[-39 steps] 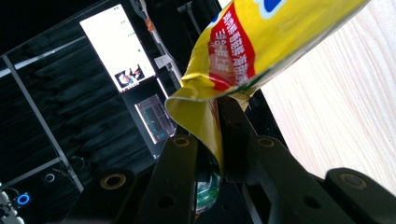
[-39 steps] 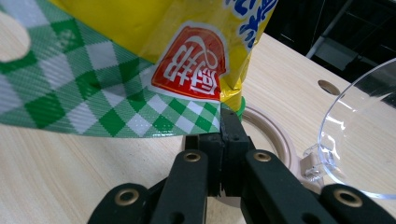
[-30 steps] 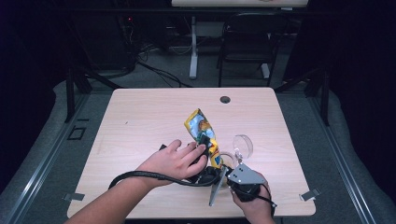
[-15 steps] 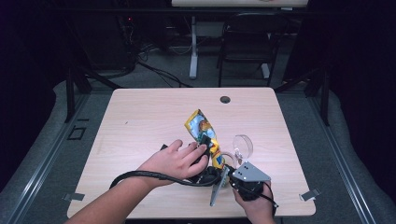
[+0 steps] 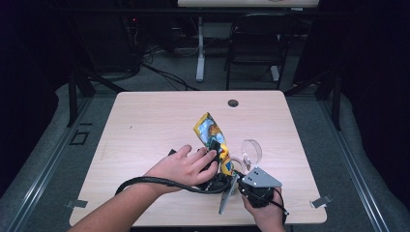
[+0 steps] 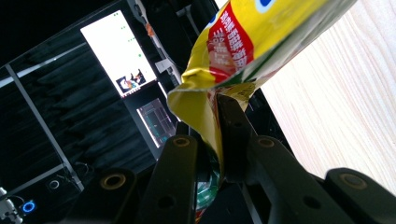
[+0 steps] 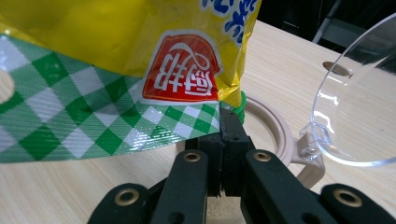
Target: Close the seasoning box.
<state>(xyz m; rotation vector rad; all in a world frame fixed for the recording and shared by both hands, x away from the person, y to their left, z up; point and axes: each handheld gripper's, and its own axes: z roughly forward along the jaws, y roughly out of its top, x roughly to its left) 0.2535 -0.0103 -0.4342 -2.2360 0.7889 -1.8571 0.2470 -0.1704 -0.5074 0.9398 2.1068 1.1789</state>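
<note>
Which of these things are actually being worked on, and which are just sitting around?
In use:
- yellow snack bag, gripped at its edges
- left gripper
- right gripper

Lying about:
- clear-lidded container beside the bag
- table
- chair behind the table

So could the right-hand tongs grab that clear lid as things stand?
Probably not yet: the right tongs are shut on the snack bag. The clear lid stands just beside them, nothing between, so they would have to release the bag first.

Lab: dark room, cables [image 5: 164,77], lit screens [image 6: 119,53].
</note>
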